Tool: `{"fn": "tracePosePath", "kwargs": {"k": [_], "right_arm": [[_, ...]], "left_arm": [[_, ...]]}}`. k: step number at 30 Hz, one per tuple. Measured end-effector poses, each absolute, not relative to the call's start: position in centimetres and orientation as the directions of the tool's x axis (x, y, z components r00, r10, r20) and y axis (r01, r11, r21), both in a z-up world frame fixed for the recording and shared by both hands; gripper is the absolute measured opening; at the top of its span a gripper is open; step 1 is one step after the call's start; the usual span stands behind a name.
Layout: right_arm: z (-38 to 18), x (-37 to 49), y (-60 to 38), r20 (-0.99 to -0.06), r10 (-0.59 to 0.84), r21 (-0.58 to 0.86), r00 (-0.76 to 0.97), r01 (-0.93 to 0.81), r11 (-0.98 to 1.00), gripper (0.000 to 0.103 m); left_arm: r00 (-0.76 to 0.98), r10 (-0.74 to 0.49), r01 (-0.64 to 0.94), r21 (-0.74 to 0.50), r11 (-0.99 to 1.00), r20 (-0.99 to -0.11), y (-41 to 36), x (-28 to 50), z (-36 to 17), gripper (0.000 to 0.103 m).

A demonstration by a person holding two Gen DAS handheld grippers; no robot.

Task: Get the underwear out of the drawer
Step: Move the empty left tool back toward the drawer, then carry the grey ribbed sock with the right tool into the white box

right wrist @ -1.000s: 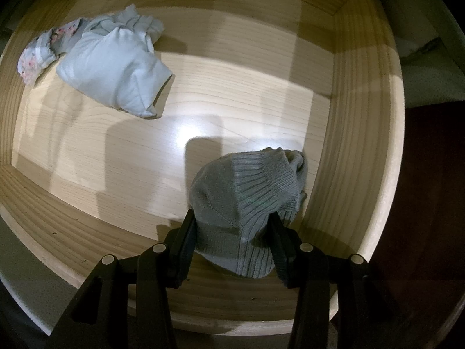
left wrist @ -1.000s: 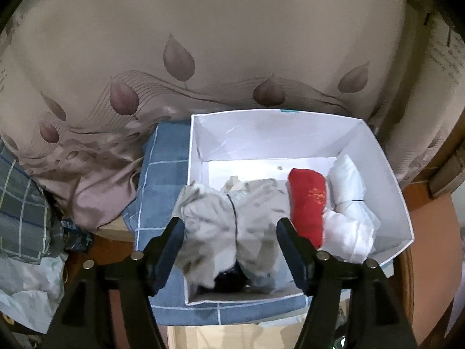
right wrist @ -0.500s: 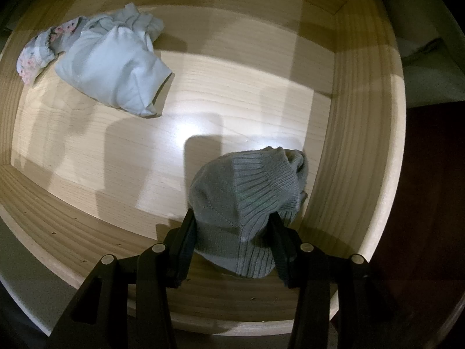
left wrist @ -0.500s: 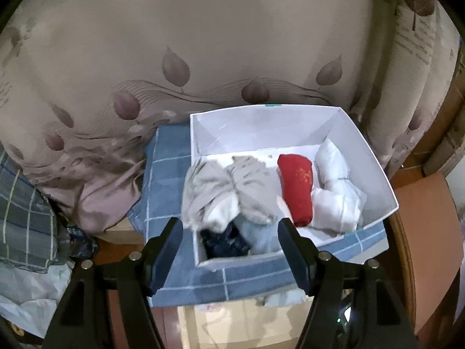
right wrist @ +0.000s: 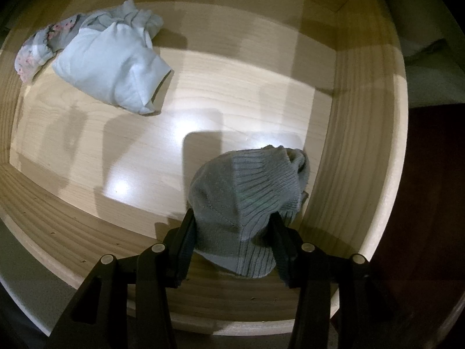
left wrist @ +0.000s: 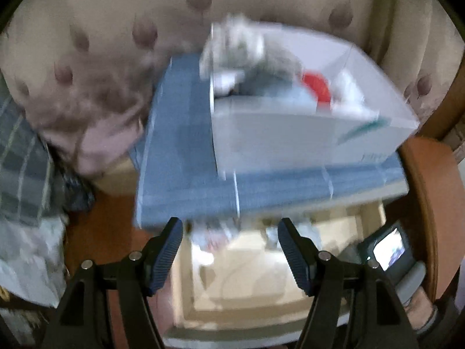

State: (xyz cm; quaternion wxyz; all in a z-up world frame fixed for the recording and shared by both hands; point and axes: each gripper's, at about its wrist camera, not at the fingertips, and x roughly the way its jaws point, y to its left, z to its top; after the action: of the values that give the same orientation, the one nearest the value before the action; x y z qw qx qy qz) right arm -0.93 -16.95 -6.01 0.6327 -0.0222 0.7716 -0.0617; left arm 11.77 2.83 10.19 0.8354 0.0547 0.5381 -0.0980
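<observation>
A pale wooden drawer point(right wrist: 261, 93) fills the right wrist view, its grained floor lit in a bright patch and crossed by soft shadows, its walls curving up all round. In the near right corner of it lies a grey ribbed knit garment point(right wrist: 247, 197), bunched into a mound close to the right wall. The right gripper point(right wrist: 232, 232) points steeply down at this piece, and its two black fingers point(right wrist: 186, 232) press against either side of the cloth, narrowed onto it, so the bundle is pinched between them while it sits on the drawer floor. At the far left of the drawer a folded pale blue garment point(right wrist: 113, 75) lies flat, with a small floral-printed piece point(right wrist: 37, 52) touching its left end. The left wrist view is heavily blurred. It shows a white box point(left wrist: 305, 128) holding rolled clothes, among them a red roll point(left wrist: 316, 87), set on a blue checked cloth point(left wrist: 180, 151), with a beige leaf-patterned fabric point(left wrist: 101, 58) behind. The left gripper point(left wrist: 229, 247) hangs below the box with its jaws spread wide and nothing between its blue-padded fingers point(left wrist: 165, 253).
</observation>
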Motion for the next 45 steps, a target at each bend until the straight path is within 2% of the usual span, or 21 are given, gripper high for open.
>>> {"fn": "tracePosePath", "kwargs": {"k": [7,18,31,45], "right_arm": [[-6.3,-0.5,-16.9,-0.965,-0.121,-0.131,-0.231,0.027,0.991,0.048],[-6.9,0.8,-16.0,-0.954,-0.13,-0.137,-0.271,0.004,0.991,0.052],[-6.1,-0.5,-15.2,-0.963,-0.174,-0.175,-0.207,-0.01,0.984,0.04],[-2.1,-2.4,-14.7,-0.992,-0.109,-0.113,-0.057,0.075,0.991,0.036]], "left_arm": [[0.289,-0.033,0.188,0.023,0.982,-0.957,1.8,9.4,2.0,0.07],[0.172,-0.058,0.142,-0.034,0.989,-0.983,1.0,7.9,-4.3,0.07],[0.2,-0.069,0.055,-0.059,0.997,-0.977,1.8,7.5,-4.2,0.07],[0.208,-0.083,0.018,-0.081,0.997,-0.975,2.5,7.7,-4.1,0.07]]}}
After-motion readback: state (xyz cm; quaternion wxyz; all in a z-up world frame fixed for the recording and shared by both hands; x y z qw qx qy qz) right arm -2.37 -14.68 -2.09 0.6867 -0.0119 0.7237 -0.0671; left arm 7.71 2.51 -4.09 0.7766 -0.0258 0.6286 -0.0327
